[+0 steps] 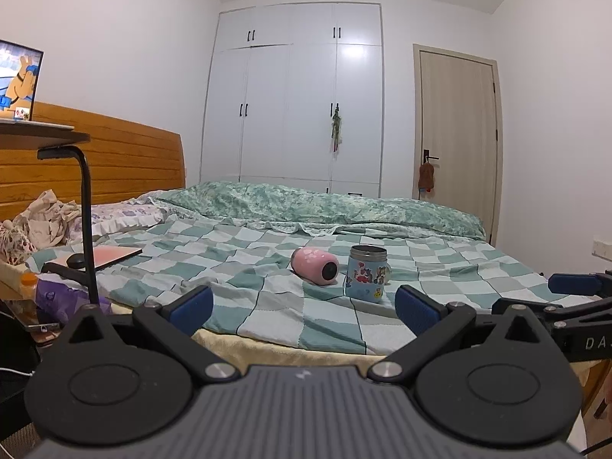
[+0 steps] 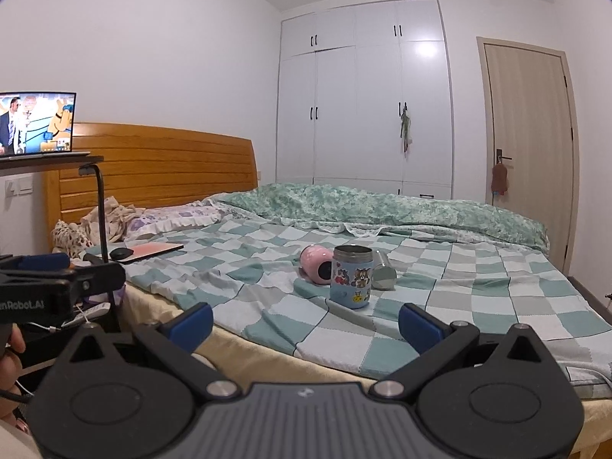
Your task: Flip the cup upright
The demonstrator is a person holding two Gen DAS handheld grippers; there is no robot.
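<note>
A pink cup (image 1: pixel 314 266) lies on its side on the checked bedspread, its dark end toward me; it also shows in the right wrist view (image 2: pixel 316 264). A blue cartoon cup (image 1: pixel 366 273) stands upright just right of it, also in the right wrist view (image 2: pixel 351 276). A steel cup (image 2: pixel 383 275) lies on its side behind the blue one. My left gripper (image 1: pixel 304 308) is open and empty, short of the cups at the bed's near edge. My right gripper (image 2: pixel 306 325) is open and empty, also short of them.
The checked bedspread (image 1: pixel 267 287) covers the bed, with a green duvet (image 1: pixel 306 206) behind. A laptop and mouse (image 1: pixel 111 256) lie at the left. A black stand (image 1: pixel 86 210) carries a side table with a screen (image 2: pixel 36 124). The other gripper shows at each view's edge (image 1: pixel 573 287).
</note>
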